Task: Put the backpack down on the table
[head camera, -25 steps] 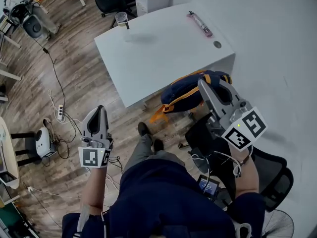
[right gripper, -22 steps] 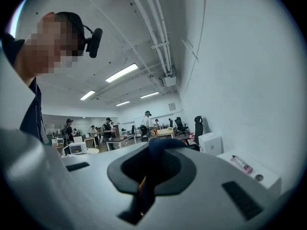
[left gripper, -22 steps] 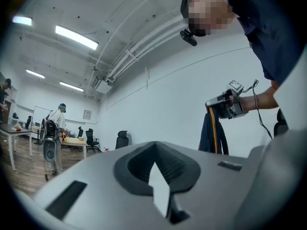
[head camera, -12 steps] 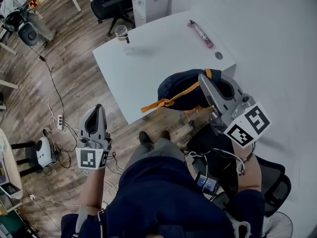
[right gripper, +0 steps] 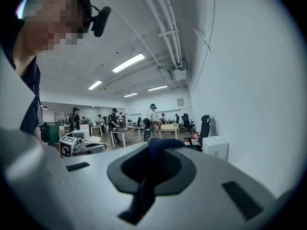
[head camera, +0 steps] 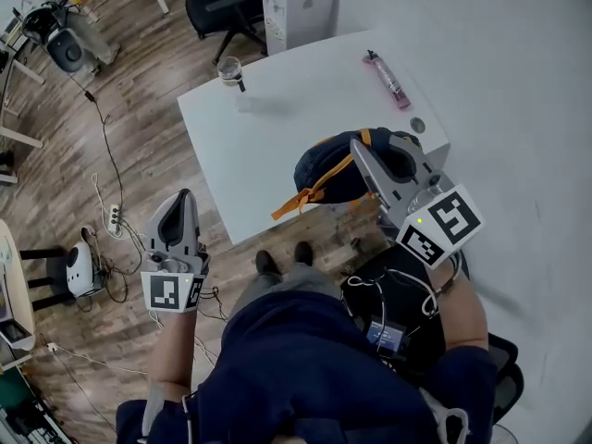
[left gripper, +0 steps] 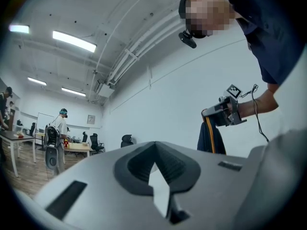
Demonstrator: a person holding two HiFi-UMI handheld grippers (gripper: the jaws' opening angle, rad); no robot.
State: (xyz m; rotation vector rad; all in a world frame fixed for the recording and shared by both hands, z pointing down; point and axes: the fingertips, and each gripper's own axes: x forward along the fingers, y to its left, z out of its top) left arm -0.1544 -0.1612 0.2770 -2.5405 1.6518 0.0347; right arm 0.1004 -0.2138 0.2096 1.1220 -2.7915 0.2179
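Hanging from the right gripper [head camera: 363, 153], the backpack [head camera: 335, 172] now sits over the near right corner of the bench [head camera: 296, 109]. A second ago it was lower and closer to the person, against the front of the bench with its top below the near edge. It has since been lifted and carried across that edge. The lift looks done, so what remains is lowering the backpack onto the top and letting go. Its orange strap [head camera: 301, 202] still trails off the near edge. The bare middle of the bench leaves room, while a cup [head camera: 229, 67] at the far left corner and a pink tube [head camera: 387, 68] near the far right edge stand well apart from the bag.

The right gripper is clenched on the dark blue top loop [right gripper: 152, 163] of the backpack. Its own view shows that fabric pinched between the jaws, which the head view hides under the gripper body. The left gripper [head camera: 181, 202] hangs off the bench's near left side over the floor, its jaws together at the tips with nothing in them.

From above I cannot tell whether the bag's bottom touches the bench. The left gripper view helps, since it shows the backpack [left gripper: 211, 138] dangling straight down under the right gripper [left gripper: 218, 115], but the bench is out of its frame.
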